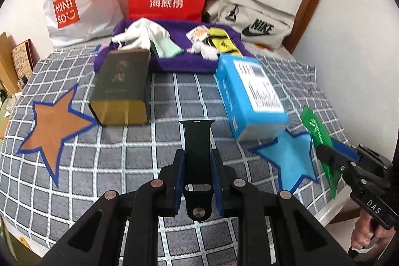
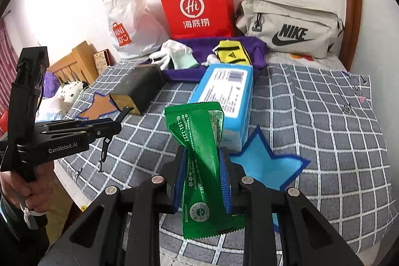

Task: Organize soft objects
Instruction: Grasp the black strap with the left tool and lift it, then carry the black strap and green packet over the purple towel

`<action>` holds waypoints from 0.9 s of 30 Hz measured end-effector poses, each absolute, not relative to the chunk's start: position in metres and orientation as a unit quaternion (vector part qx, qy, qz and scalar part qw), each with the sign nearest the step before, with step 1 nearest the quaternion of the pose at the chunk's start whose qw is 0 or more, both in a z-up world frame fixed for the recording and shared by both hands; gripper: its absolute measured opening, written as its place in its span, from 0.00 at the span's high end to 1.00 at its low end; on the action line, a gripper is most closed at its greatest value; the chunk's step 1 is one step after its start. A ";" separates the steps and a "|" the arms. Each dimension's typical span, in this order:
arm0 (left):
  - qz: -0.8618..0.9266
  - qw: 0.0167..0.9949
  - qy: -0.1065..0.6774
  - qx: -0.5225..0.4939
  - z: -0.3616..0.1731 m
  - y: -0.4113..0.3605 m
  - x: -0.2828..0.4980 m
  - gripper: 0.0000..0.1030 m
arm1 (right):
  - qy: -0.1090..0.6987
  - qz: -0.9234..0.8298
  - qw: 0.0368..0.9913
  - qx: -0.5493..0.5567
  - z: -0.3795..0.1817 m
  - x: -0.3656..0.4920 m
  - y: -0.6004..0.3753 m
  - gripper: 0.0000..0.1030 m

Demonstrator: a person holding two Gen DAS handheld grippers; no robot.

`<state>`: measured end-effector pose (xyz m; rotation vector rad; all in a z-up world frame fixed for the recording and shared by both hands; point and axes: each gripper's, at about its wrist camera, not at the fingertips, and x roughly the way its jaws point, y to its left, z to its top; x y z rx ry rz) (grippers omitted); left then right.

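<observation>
left gripper [image 1: 197, 167]: jaws clamped on a black strap [image 1: 197, 141], held above the bed [image 1: 124, 153]
right gripper [image 2: 203, 166]: jaws pinching a green packet [image 2: 199, 141], up near the blue box [image 2: 224, 91]

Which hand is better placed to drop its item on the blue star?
Right. The right gripper holds the green packet with the blue star just beyond it; the left gripper, holding the black strap, sits mid-bed, farther from that star.
</observation>
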<state>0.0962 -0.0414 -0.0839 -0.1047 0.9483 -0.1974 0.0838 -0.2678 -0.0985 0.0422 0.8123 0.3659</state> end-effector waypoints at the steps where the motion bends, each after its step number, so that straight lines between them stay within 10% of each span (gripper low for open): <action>1: -0.094 0.885 0.452 -0.053 -0.080 -0.039 0.098 0.81 | 0.391 0.177 0.903 0.019 -0.095 0.086 -0.267 0.76; 27: -0.074 0.903 0.416 -0.078 -0.028 0.004 0.177 0.81 | 0.365 0.181 0.913 0.002 -0.051 0.176 -0.239 0.76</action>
